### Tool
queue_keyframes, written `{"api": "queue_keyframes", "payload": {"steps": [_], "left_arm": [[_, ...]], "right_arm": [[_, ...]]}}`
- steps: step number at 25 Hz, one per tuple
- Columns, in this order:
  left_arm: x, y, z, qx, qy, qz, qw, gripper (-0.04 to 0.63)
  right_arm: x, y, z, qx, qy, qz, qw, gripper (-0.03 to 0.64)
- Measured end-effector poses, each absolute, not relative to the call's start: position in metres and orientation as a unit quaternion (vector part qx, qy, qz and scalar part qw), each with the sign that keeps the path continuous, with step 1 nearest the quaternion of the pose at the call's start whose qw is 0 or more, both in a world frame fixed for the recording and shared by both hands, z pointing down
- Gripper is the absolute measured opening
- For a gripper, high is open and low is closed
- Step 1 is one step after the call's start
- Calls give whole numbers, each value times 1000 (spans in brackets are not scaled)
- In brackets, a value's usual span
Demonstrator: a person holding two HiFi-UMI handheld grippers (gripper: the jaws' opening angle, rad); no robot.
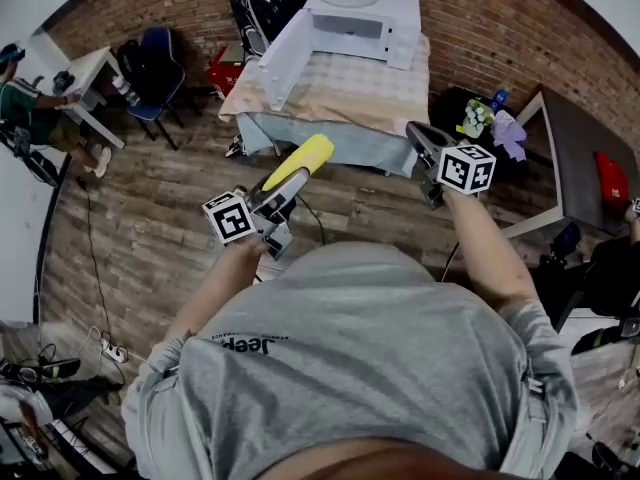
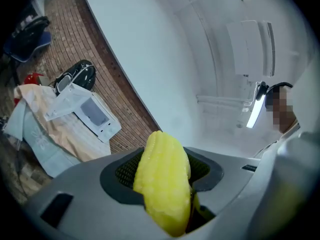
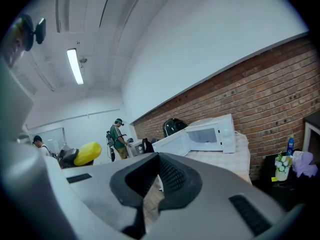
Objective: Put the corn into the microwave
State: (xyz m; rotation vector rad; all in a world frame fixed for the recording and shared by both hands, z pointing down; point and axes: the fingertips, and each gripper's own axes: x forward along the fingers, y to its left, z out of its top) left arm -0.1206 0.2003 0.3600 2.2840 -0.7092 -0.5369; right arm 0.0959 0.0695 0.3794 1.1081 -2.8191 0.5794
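Observation:
A yellow corn cob (image 1: 298, 162) sticks out forward from my left gripper (image 1: 287, 184), whose jaws are shut on its rear end. In the left gripper view the corn (image 2: 162, 184) fills the gap between the dark pads. The white microwave (image 1: 347, 18) stands on a cloth-covered table ahead, its door (image 1: 283, 56) swung open to the left. It also shows far off in the left gripper view as the microwave (image 2: 84, 110). My right gripper (image 1: 419, 135) hangs in the air at the right, jaws together and empty. In its own view the microwave (image 3: 214, 133) is open ahead of the right gripper (image 3: 158, 167).
The table (image 1: 330, 96) carries a beige cloth. A black helmet-like thing (image 1: 262, 3) and a red box (image 1: 226, 71) sit behind it by the brick wall. A dark table (image 1: 585, 153) stands at the right, a blue chair (image 1: 157, 63) and a person at a desk (image 1: 32, 108) at the left.

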Motion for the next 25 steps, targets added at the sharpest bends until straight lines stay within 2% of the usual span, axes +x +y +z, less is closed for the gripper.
{"api": "queue_keyframes", "payload": {"steps": [9,16,25], "left_arm": [[-168,95,344,898,-206,-183,344,235],[-207,57,353,900,-187,-177,351,235],[-217,10,371,895,-190,-172,365,235]], "right_arm": [[86,10,382,435,-877,204,11,17],[73,-16,380,469,-859,205,6,17],[77,-56,397,479,-849,223,7,17]]}}
